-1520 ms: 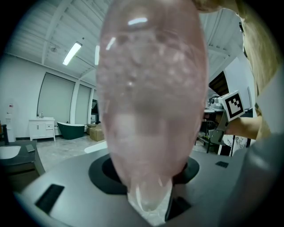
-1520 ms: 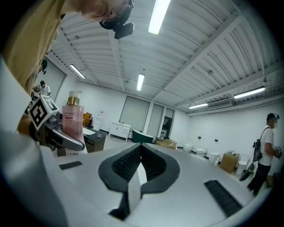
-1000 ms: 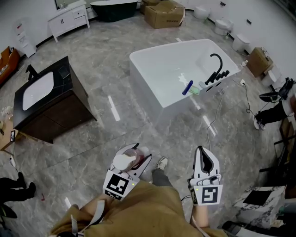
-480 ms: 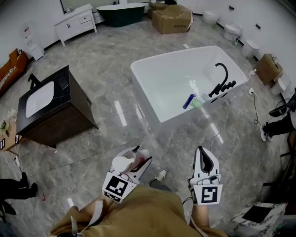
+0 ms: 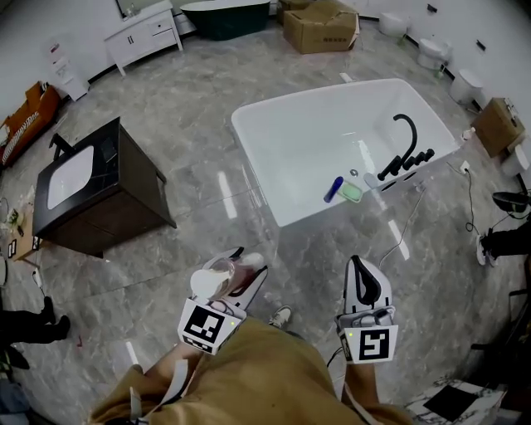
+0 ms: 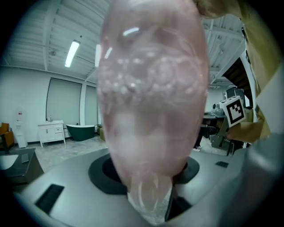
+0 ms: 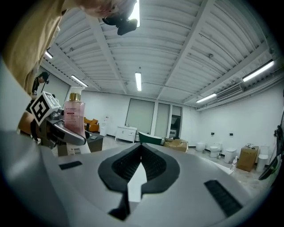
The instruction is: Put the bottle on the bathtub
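Observation:
A pink bottle (image 5: 222,278) with a pale cap stands upright between the jaws of my left gripper (image 5: 247,266), which is shut on it. In the left gripper view the bottle (image 6: 151,102) fills nearly the whole picture. The right gripper view shows the same bottle (image 7: 74,116) off to the left. The white bathtub (image 5: 309,137) lies ahead on the marble floor, well beyond both grippers, with a black faucet (image 5: 406,145) at its right end. My right gripper (image 5: 358,266) is shut with nothing in it.
A blue tube (image 5: 333,189) and a green soap (image 5: 351,192) lie on the tub's near rim. A dark vanity with a white sink (image 5: 91,187) stands at the left. A cable (image 5: 406,232) trails over the floor right of the tub. Cardboard boxes (image 5: 319,25) and toilets (image 5: 431,50) line the back.
Both grippers have moved forward across the floor toward the bathtub, which now sits lower and nearer in the head view. The bottle has stayed in the left gripper's grip.

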